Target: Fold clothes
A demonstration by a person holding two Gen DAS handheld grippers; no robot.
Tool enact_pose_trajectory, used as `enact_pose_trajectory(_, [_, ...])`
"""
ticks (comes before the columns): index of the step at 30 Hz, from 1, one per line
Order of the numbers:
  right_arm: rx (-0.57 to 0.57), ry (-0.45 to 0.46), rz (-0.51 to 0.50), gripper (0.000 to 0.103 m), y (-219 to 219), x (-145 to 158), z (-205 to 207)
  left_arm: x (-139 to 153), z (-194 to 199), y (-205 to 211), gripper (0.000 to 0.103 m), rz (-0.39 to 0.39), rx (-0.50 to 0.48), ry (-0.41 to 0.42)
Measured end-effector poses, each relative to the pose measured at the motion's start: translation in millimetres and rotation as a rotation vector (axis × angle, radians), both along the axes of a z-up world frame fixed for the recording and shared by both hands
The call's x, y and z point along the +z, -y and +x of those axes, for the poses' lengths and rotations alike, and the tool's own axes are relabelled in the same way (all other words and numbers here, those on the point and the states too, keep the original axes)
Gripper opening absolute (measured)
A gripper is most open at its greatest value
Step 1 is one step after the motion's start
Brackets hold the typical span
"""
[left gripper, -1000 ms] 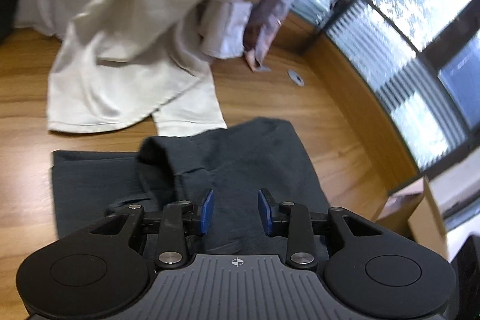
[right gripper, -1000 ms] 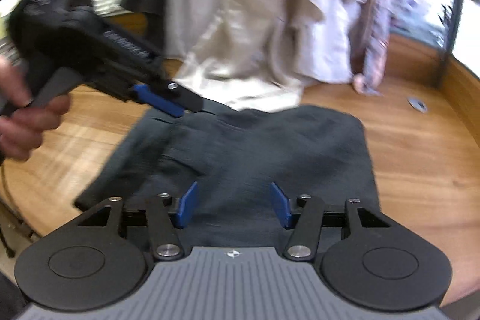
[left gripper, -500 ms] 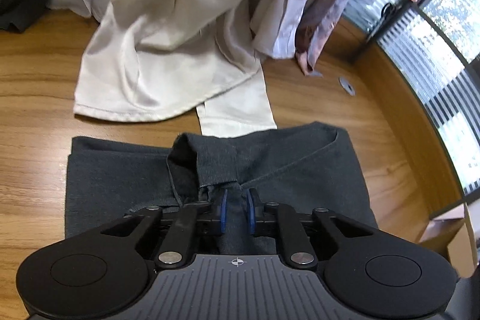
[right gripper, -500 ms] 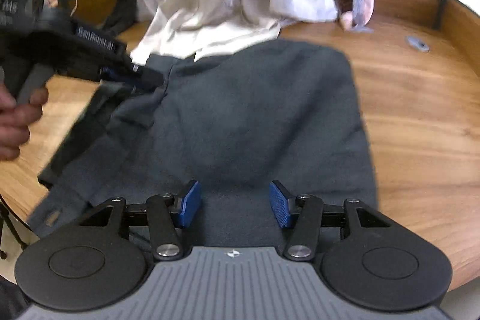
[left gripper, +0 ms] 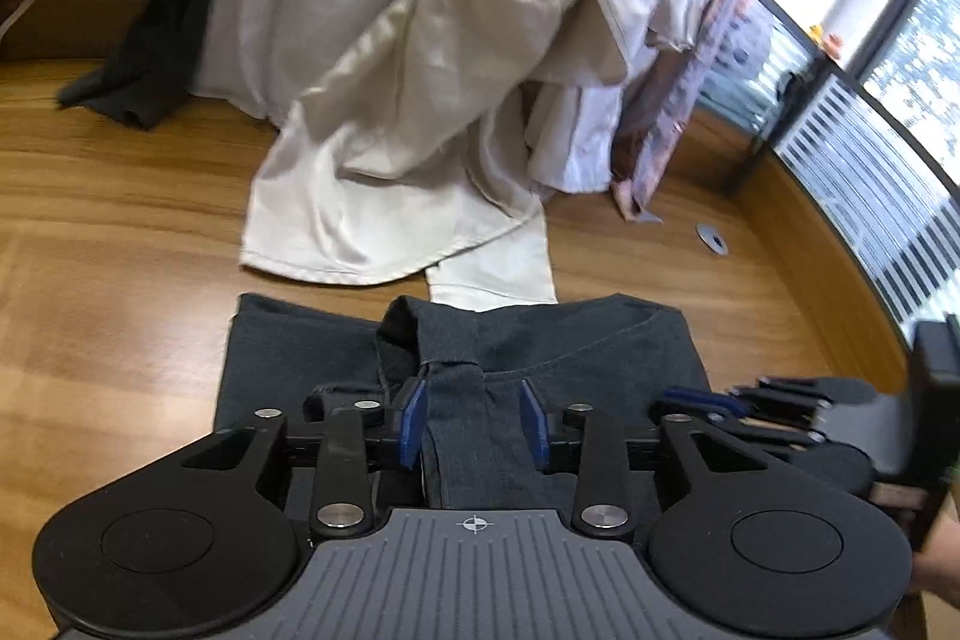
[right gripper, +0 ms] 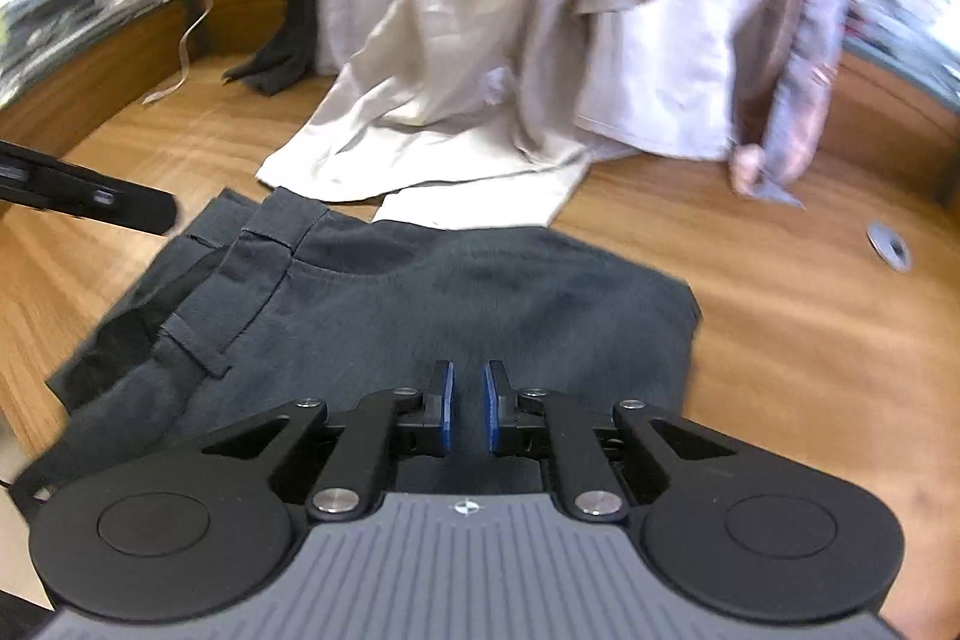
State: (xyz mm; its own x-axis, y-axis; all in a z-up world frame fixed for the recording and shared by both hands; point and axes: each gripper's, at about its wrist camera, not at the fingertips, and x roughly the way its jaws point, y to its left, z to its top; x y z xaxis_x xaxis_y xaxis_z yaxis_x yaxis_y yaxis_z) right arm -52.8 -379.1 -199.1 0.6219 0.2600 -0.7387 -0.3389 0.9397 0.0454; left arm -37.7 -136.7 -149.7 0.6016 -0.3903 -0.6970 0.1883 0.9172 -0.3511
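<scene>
While the wooden table (left gripper: 120,196) carries everything here, most of its far half, from ten to two o'clock, is taken by a heap of pale clothes (left gripper: 420,58) spilling down off something behind; a dark garment (left gripper: 150,34) hangs at ten o'clock and a striped pinkish one (left gripper: 678,100) at one. The thing being folded, dark grey trousers (right gripper: 450,298), lies flat at the near middle of the table, its waistband with belt loops turned toward nine o'clock in the right view and its far edge touching a white trouser leg (left gripper: 489,274) from the heap.

The left claw (left gripper: 473,421) has just been opening: its blue pads stand apart with a raised strip of the dark cloth between them, and the pads do not look to press it. The right claw (right gripper: 467,407) has just been closing over the near hem; its pads are almost together, and whether they actually pinch cloth I cannot tell, since the fabric there is hidden by the fingers.

The step in hand seems to be taking hold of the near edge to fold the trousers over. To do it well, both claws should bite the full stack of layers at the hem, not only the top one, lift evenly, and carry the edge toward twelve o'clock so the hems meet squarely. Keep clear of the white leg, which could be dragged along.

A small metal disc (right gripper: 888,244) lies at three o'clock, well apart.
</scene>
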Motion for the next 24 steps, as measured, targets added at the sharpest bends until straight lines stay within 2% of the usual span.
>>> enact_pose_trajectory(4, [0.129,-0.064,-0.055,0.013,-3,-26,25,0,-24,1,0.047,0.023,0.095,-0.012])
enact_pose_trajectory(6, [0.189,-0.062,-0.064,0.013,-3,-28,29,-3,-35,2,0.053,0.031,0.143,-0.026])
enact_pose_trajectory(8, [0.236,-0.054,-0.062,0.014,1,-20,33,-5,-48,2,0.068,0.04,0.196,-0.038])
enact_pose_trajectory(10, [0.261,-0.027,-0.045,0.017,10,-8,35,-7,-62,3,0.079,0.049,0.253,-0.041])
enact_pose_trajectory(12, [0.285,0.0,-0.038,0.024,18,3,39,-10,-73,4,0.081,0.049,0.296,-0.05])
enact_pose_trajectory(13, [0.3,0.013,-0.045,0.035,21,9,43,-12,-78,4,0.084,0.049,0.313,-0.06])
enact_pose_trajectory(14, [0.314,0.027,-0.055,0.049,24,12,47,-14,-82,4,0.086,0.048,0.33,-0.07])
enact_pose_trajectory(15, [0.327,0.043,-0.065,0.057,27,15,50,-17,-86,5,0.087,0.049,0.344,-0.078])
enact_pose_trajectory(16, [0.345,0.06,-0.079,0.071,29,17,54,-19,-89,5,0.088,0.05,0.356,-0.084])
enact_pose_trajectory(17, [0.362,0.069,-0.094,0.076,31,17,59,-22,-93,6,0.089,0.052,0.368,-0.091])
enact_pose_trajectory(19, [0.391,0.064,-0.122,0.077,32,15,70,-30,-95,8,0.089,0.045,0.377,-0.116])
enact_pose_trajectory(21, [0.416,0.02,-0.134,0.078,33,8,82,-40,-93,10,0.088,0.023,0.382,-0.154])
enact_pose_trajectory(24, [0.446,-0.064,-0.14,0.076,34,-7,94,-56,-88,11,0.075,-0.005,0.409,-0.2])
